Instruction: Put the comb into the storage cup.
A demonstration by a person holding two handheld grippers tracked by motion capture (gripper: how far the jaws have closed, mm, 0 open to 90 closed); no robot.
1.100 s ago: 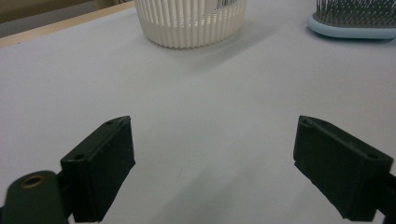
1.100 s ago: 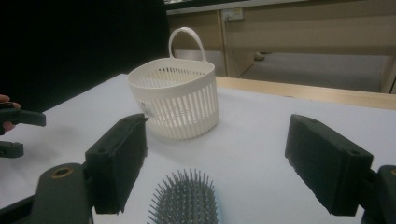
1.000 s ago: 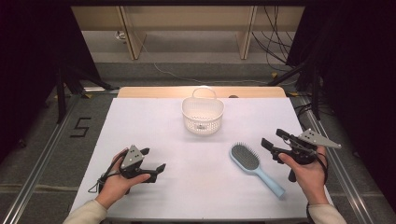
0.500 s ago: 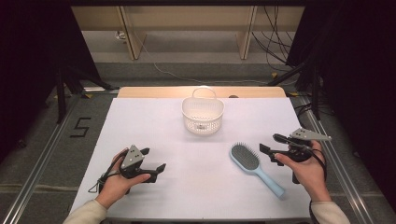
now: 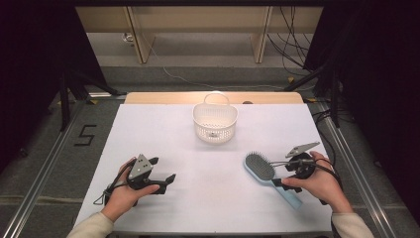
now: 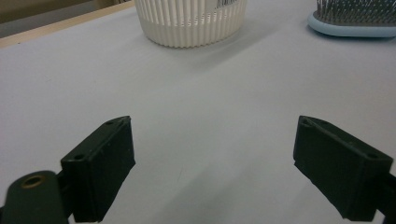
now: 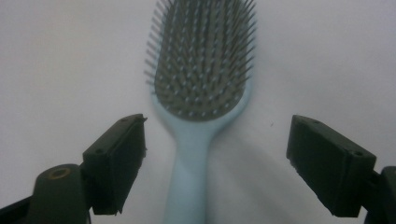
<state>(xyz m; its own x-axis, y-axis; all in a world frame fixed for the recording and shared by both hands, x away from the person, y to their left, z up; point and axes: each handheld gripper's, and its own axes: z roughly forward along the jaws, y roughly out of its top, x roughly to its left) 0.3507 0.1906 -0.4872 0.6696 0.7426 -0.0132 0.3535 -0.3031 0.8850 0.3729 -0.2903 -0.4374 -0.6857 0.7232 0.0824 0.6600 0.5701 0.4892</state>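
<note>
- Right gripper, jaws spread, straddles the hairbrush handle near the bench's right front corner; handle runs straight between them.
- Left gripper, jaws spread, rests well apart, holding nothing.

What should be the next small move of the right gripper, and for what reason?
Probably lower the right gripper and close it on the handle of the hairbrush. Its jaws stand open on either side of the light blue handle, which lies flat on the table, apparently not yet touched.
</note>
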